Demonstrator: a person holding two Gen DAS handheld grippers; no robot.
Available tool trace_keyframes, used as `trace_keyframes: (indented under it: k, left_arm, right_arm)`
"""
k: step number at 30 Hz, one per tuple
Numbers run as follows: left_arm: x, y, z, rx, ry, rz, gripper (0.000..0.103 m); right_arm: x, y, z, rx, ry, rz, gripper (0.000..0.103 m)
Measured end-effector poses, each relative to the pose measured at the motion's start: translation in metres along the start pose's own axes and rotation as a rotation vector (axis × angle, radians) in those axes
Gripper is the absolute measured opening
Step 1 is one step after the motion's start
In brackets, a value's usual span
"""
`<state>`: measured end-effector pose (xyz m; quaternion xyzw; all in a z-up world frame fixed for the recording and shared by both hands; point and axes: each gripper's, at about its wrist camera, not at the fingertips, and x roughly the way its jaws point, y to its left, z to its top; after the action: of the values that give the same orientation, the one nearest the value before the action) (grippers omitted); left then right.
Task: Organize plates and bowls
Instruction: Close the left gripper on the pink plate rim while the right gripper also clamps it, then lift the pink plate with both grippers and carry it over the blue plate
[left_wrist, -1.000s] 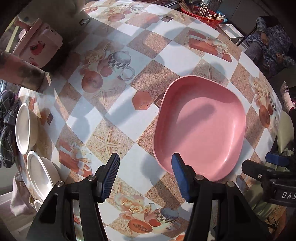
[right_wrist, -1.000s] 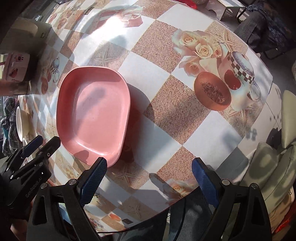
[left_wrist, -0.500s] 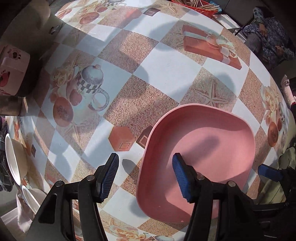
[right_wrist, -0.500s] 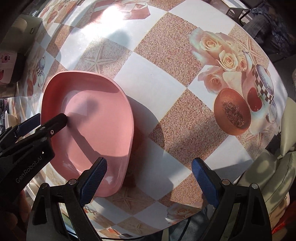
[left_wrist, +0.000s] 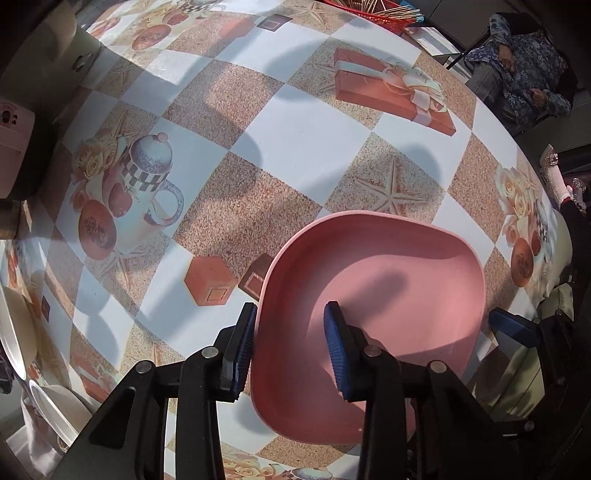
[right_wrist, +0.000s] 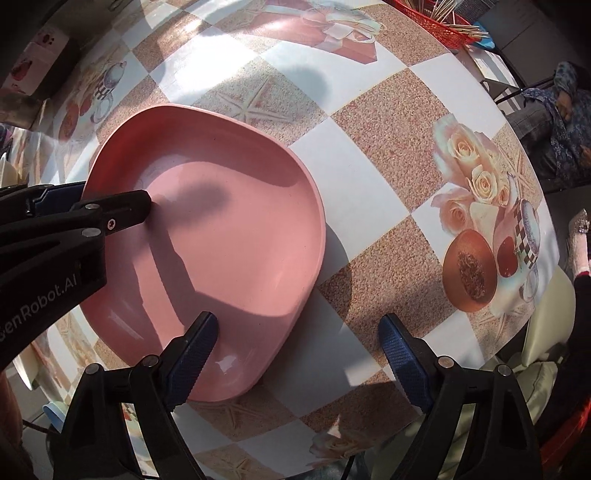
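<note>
— Where do we see the pink plate (left_wrist: 373, 291)?

— Lower centre of the left wrist view, flat on the patterned tablecloth (left_wrist: 295, 133). In the right wrist view it fills the left half.

— And our left gripper (left_wrist: 290, 349)?

— Its jaws are parted and straddle the plate's rim, one pad outside, one inside; we cannot tell whether they touch it.

— Our right gripper (right_wrist: 299, 363)?

— Spread wide at the bottom of its frame, the left finger over the plate's near edge, the right one over bare tablecloth.

— Anything else?

— White bowls (left_wrist: 18, 325) at the far left edge of the left wrist view.
</note>
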<state>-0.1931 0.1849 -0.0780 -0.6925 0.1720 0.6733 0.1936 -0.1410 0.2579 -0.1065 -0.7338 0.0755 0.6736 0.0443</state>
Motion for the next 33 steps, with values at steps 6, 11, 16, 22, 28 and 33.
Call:
trace_keyframes:
  k: [6, 11, 16, 22, 28, 33]
  left_arm:
    - [0.005, 0.001, -0.019, -0.027, -0.034, 0.033, 0.035]
    - [0.007, 0.000, -0.024, -0.062, -0.026, 0.053, 0.035]
    - [0.004, -0.007, -0.034, -0.032, -0.019, 0.073, 0.035]
    - [0.007, -0.005, -0.067, -0.054, 0.001, 0.105, 0.035]
    - [0.012, 0.004, -0.143, -0.078, 0.057, 0.123, 0.035]
    - [0.017, 0.011, -0.217, -0.091, 0.106, 0.114, 0.035]
  right_arm:
    - [-0.008, -0.007, -0.003, 0.012, -0.024, 0.015, 0.067]
    - [-0.015, 0.011, 0.000, -0.051, -0.038, 0.017, 0.047]
    - [-0.015, 0.032, 0.004, -0.048, -0.062, 0.029, 0.029]
    - [-0.019, 0.036, -0.016, -0.168, -0.060, 0.050, 0.029]
    - [-0.014, 0.072, -0.073, -0.283, -0.027, 0.061, 0.029]
    - [-0.006, 0.105, -0.120, -0.337, 0.007, 0.078, 0.029]
